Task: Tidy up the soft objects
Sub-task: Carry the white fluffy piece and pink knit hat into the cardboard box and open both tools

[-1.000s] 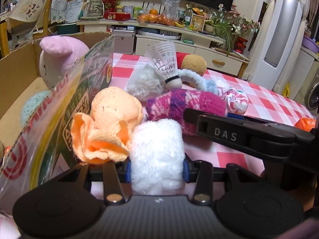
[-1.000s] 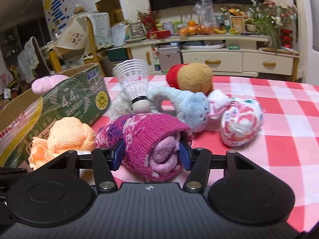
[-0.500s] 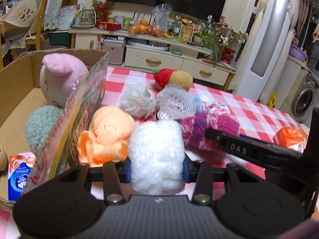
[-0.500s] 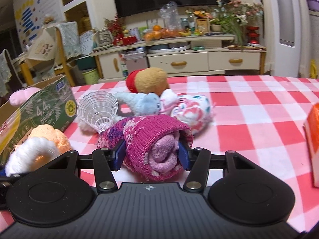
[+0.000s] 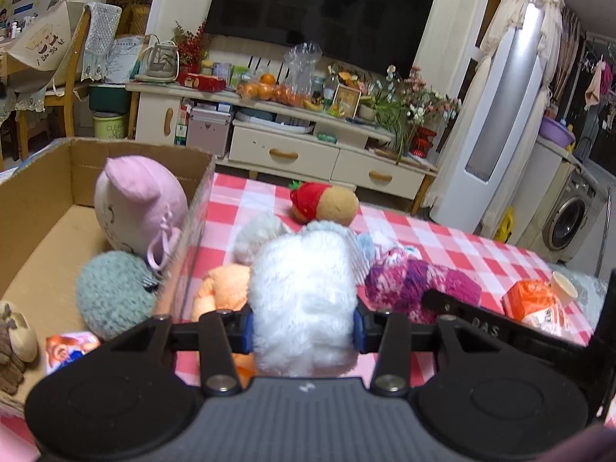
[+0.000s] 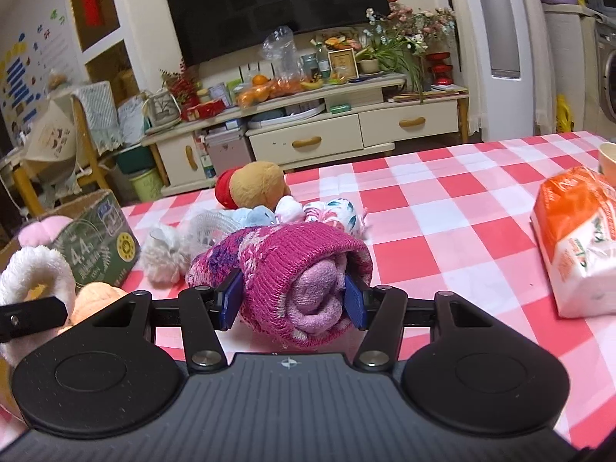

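My left gripper (image 5: 303, 327) is shut on a white fluffy roll (image 5: 304, 292) and holds it raised beside the cardboard box (image 5: 42, 208). The box holds a pink plush (image 5: 134, 204) and a teal knit ball (image 5: 111, 292). My right gripper (image 6: 291, 302) is shut on a rolled magenta knit hat (image 6: 292, 265) above the checked tablecloth (image 6: 442, 211). An orange knit piece (image 5: 223, 288), a brown and red plush (image 6: 250, 184), a white pom-pom (image 6: 161, 254) and a flowered sock ball (image 6: 338, 211) lie on the table.
An orange tissue pack (image 6: 577, 238) and a paper cup (image 6: 608, 158) lie at the right of the table. A small snack packet (image 5: 67, 348) lies in the box. A TV cabinet (image 6: 327, 131) stands behind the table.
Both grippers have risen with their loads still clamped. The left view now looks down into the box. The shuttlecock has tipped over behind the pile.
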A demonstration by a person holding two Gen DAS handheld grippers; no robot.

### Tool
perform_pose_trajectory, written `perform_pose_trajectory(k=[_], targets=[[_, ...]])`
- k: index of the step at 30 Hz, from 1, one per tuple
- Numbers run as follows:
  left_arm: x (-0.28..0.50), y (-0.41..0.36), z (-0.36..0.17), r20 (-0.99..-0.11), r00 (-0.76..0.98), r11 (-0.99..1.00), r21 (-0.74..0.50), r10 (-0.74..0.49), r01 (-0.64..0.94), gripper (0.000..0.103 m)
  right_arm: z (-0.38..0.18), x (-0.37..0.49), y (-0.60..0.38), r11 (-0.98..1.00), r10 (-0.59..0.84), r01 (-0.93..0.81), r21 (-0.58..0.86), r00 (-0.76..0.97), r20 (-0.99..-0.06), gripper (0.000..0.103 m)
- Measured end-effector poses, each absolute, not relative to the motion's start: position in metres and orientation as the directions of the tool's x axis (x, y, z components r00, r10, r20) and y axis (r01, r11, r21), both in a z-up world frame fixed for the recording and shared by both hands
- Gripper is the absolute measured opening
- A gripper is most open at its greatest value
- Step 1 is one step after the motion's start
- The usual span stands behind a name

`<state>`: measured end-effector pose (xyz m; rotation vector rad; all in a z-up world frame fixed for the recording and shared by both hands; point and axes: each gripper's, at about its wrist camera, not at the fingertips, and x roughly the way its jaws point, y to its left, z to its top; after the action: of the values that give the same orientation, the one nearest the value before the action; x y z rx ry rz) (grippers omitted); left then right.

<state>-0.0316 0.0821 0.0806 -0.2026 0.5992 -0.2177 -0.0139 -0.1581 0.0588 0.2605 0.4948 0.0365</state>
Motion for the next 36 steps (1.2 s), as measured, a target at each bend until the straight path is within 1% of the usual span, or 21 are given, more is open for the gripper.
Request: perform_pose_trajectory(k=[8,15,23,32,36], targets=[[-0.040,0.102,0.094,-0.492,0.831,0.953,-0.269,-0.260,0.140,0.043,0.069,-0.030,-0.150,0.967,0.090,0.024,0.255,0.900,-0.426,0.068],[-0.043,0.127,0.104,-0.458,0.855,0.950,-0.292,-0.245,0.115,0.043,0.085,-0.038,-0.132,0.970,0.129,-0.039,0.240,0.918,-0.374,0.068],[-0.042,0.166,0.117,-0.435,0.881,0.950,-0.307,-0.187,0.050,0.043,0.105,-0.037,-0.089,0.966,0.226,-0.172,0.191,0.921,-0.316,0.068],[-0.032,0.217,0.127,-0.433,0.896,0.947,-0.316,-0.097,-0.050,0.043,0.116,-0.020,-0.036,0.939,0.344,-0.323,0.118,0.889,-0.304,0.068],[-0.027,0.235,0.124,-0.447,0.892,0.941,-0.324,-0.063,-0.096,0.043,0.117,-0.009,-0.025,0.916,0.400,-0.390,0.097,0.862,-0.310,0.068]])
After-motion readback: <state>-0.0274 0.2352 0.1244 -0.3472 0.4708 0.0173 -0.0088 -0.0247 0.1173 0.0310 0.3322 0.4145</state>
